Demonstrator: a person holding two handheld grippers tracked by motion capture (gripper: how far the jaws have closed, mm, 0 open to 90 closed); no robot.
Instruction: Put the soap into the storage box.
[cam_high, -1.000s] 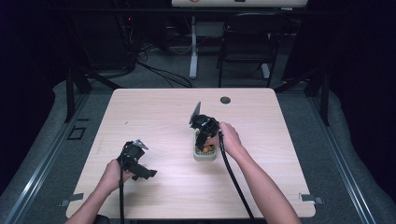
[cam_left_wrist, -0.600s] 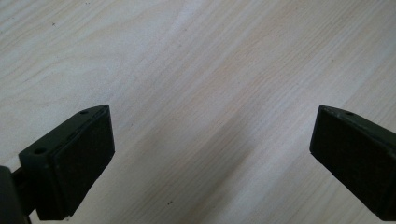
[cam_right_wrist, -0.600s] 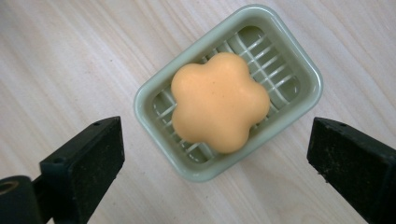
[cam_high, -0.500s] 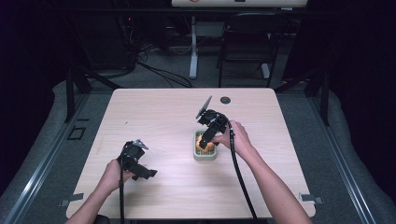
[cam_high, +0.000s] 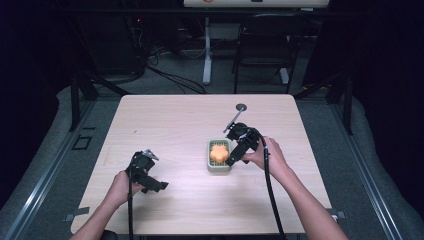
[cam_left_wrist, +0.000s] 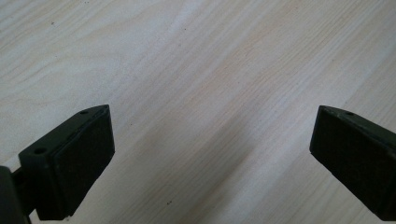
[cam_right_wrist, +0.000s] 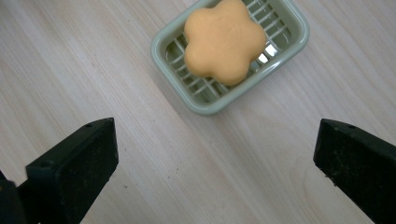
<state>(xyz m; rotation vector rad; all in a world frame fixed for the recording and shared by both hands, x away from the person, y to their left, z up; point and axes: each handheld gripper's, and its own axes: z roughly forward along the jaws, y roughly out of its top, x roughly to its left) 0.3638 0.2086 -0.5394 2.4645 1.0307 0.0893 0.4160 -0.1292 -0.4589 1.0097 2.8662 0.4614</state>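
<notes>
My right tool (cam_right_wrist: 215, 163) is released, jaws wide. The orange soap (cam_right_wrist: 224, 39) lies in the green dish (cam_right_wrist: 205, 105) at 12 o'clock. I should withdraw straight. My left tool (cam_left_wrist: 212, 158) rests released over the tabletop (cam_high: 170, 125).

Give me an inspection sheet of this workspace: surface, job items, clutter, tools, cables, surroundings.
Surface: light wood table, no spills seen.
Job's things: orange flower-shaped soap lying in a green slotted soap dish, right of the table's centre.
Clutter: small dark round disc near the far edge.
Grippers: left tool open over bare wood; right tool open, beside the dish and apart from it, holding nothing.
Cables: a black cable trails from the right tool toward the near edge; another from the left tool.
Surroundings: chair and floor wires behind the table; dark room.
</notes>
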